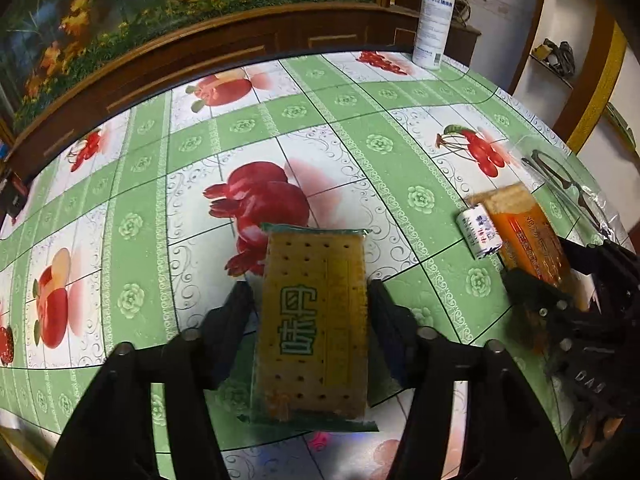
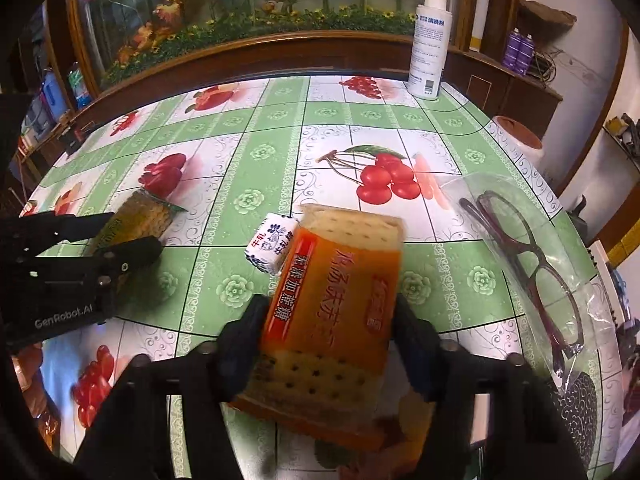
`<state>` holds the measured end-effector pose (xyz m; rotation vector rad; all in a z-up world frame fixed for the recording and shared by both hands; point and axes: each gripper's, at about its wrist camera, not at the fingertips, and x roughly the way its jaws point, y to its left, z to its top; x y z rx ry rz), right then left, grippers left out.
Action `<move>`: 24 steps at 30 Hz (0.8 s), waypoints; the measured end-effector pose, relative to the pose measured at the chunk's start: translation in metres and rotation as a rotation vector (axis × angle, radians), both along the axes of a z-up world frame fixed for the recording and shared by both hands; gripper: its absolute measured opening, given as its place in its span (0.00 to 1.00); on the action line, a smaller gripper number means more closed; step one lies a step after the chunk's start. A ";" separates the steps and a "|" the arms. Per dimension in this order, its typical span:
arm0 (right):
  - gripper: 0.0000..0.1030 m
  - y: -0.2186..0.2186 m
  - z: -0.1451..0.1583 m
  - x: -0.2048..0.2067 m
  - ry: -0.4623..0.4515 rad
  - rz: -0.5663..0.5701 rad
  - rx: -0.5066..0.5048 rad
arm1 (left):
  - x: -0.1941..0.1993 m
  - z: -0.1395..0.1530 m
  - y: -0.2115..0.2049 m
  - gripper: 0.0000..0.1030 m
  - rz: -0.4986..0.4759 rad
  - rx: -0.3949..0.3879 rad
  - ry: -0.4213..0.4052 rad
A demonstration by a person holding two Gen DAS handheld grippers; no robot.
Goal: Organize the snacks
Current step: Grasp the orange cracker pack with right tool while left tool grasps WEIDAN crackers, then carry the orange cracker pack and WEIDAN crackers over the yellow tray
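Green-and-white fruit-print tablecloth (image 1: pixel 348 128) covered the table before a wooden cabinet (image 1: pixel 168 60); the left gripper (image 1: pixel 310 300) clamped the green cracker pack (image 1: pixel 316 320), the right gripper (image 2: pixel 328 320) the orange cracker pack (image 2: pixel 336 312).

Right gripper (image 1: pixel 560 280) hides the orange cracker pack's (image 1: pixel 528 236) near end; its print blurs, unreadable.

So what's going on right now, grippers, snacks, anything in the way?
Left gripper shut on green cracker pack. Right gripper shut on orange cracker pack. Small white candy touching the orange pack's left edge.
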<state>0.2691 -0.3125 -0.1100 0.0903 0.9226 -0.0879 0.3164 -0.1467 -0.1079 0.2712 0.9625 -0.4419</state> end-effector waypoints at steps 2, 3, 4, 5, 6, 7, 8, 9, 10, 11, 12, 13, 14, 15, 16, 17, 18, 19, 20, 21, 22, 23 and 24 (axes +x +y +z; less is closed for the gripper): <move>0.54 -0.001 0.001 -0.004 -0.006 0.011 0.027 | -0.005 0.001 0.001 0.44 0.013 0.012 -0.009; 0.54 -0.002 0.001 -0.007 -0.009 0.013 0.040 | -0.010 0.002 0.003 0.44 0.018 0.018 -0.017; 0.54 -0.002 0.002 -0.011 -0.013 0.016 0.055 | -0.013 0.002 0.004 0.44 0.023 0.024 -0.026; 0.54 -0.001 0.003 -0.014 -0.018 0.019 0.066 | -0.019 0.003 0.007 0.43 0.034 0.026 -0.031; 0.54 -0.001 0.004 -0.019 -0.022 0.022 0.076 | -0.023 0.004 0.011 0.43 0.045 0.024 -0.031; 0.54 0.000 0.006 -0.023 -0.026 0.025 0.085 | -0.030 0.005 0.015 0.43 0.055 0.021 -0.034; 0.54 0.001 0.007 -0.029 -0.031 0.030 0.097 | -0.038 0.006 0.019 0.43 0.069 0.024 -0.043; 0.54 0.002 0.009 -0.035 -0.037 0.033 0.103 | -0.047 0.009 0.025 0.43 0.083 0.021 -0.049; 0.54 0.004 0.012 -0.041 -0.044 0.038 0.106 | -0.053 0.011 0.029 0.43 0.094 0.009 -0.049; 0.54 0.006 0.014 -0.046 -0.050 0.043 0.111 | -0.063 0.015 0.035 0.43 0.109 -0.007 -0.051; 0.54 0.008 0.017 -0.052 -0.056 0.049 0.120 | -0.073 0.018 0.041 0.43 0.125 -0.017 -0.059; 0.54 0.012 0.020 -0.058 -0.061 0.058 0.125 | -0.080 0.021 0.045 0.43 0.138 -0.022 -0.064; 0.54 0.016 0.023 -0.064 -0.066 0.068 0.125 | -0.091 0.025 0.051 0.43 0.154 -0.032 -0.070; 0.54 0.021 0.026 -0.071 -0.072 0.079 0.126 | -0.099 0.029 0.056 0.43 0.169 -0.041 -0.078; 0.54 0.025 0.030 -0.078 -0.081 0.088 0.130 | -0.110 0.034 0.062 0.43 0.185 -0.047 -0.087; 0.54 0.028 0.033 -0.084 -0.088 0.095 0.134 | -0.118 0.037 0.066 0.43 0.197 -0.050 -0.092; 0.54 0.032 0.036 -0.091 -0.093 0.105 0.139 | -0.127 0.042 0.072 0.43 0.210 -0.057 -0.101; 0.54 0.036 0.039 -0.098 -0.099 0.115 0.144 | -0.135 0.047 0.076 0.43 0.219 -0.064 -0.112; 0.54 0.040 0.042 -0.105 -0.106 0.123 0.145 | -0.142 0.052 0.080 0.43 0.225 -0.068 -0.121; 0.54 0.043 0.045 -0.112 -0.112 0.130 0.150 | -0.149 0.057 0.083 0.43 0.232 -0.067 -0.131; 0.54 0.046 0.047 -0.119 -0.120 0.139 0.161 | -0.159 0.062 0.088 0.43 0.240 -0.067 -0.142; 0.54 0.048 0.050 -0.125 -0.125 0.146 0.172 | -0.165 0.066 0.091 0.43 0.245 -0.070 -0.149; 0.54 0.052 0.052 -0.132 -0.129 0.158 0.185 | -0.171 0.069 0.094 0.43 0.251 -0.068 -0.157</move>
